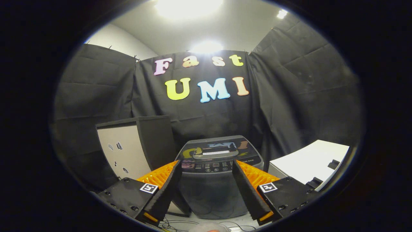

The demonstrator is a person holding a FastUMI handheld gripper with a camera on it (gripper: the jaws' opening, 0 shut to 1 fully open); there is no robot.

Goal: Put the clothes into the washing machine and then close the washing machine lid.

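Observation:
A grey top-loading washing machine (209,193) stands on the floor just beyond my fingers, seen between them. Its glossy dark lid (222,145) lies flat and closed, with a handle (215,152) near its front edge and a control panel (219,166) below that. My gripper (207,163) is open, the fingers spread wide with nothing between them. It is held short of the machine's front, a little above panel height.
A dark box with a pale front (124,151) stands left of the machine. A white table top (309,161) lies to the right. Loose cables (180,224) run over the floor under the fingers. Black cloth walls close the booth behind.

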